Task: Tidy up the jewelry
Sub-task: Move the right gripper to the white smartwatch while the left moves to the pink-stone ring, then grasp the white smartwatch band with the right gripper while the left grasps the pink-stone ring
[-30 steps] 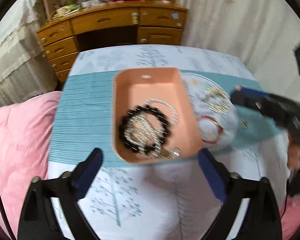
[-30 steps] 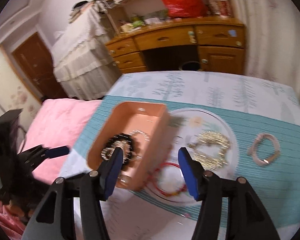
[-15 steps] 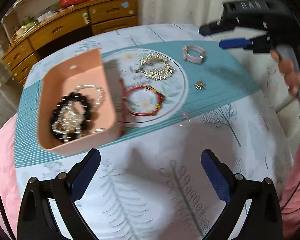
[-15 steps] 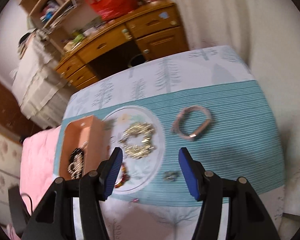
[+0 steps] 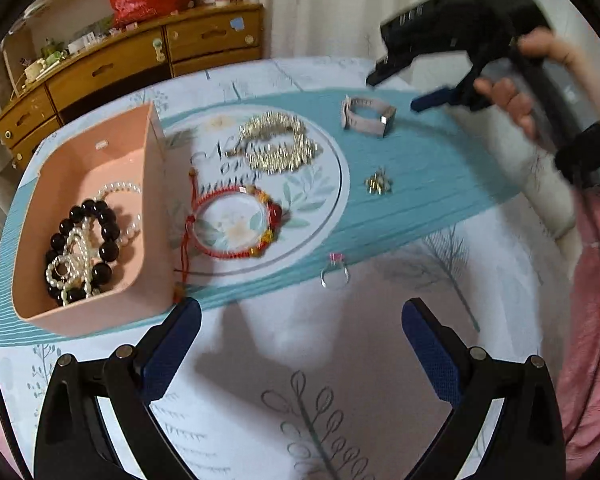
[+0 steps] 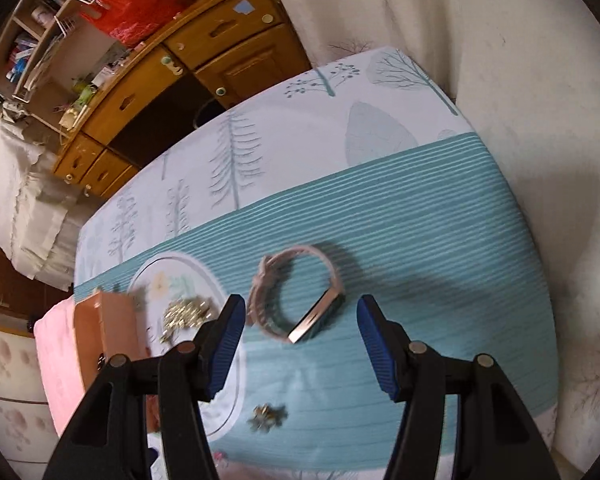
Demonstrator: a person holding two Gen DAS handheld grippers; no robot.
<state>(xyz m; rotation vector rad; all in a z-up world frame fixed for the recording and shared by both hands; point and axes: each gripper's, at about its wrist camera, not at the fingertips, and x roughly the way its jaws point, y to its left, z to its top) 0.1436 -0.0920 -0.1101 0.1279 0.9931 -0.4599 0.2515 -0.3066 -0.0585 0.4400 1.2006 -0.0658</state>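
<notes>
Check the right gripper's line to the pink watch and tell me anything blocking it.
Nothing visible blocks it. The right gripper is open and empty, and the pink watch lies alone on the teal cloth just beyond its fingers, apart from the plate.

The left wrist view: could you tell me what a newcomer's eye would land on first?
Probably the peach tray at the left, holding a black bead bracelet tangled with pearls. Beside it, a round plate carries a red cord bracelet and a gold chain. At upper right, the right gripper hangs open above a pink watch.
</notes>
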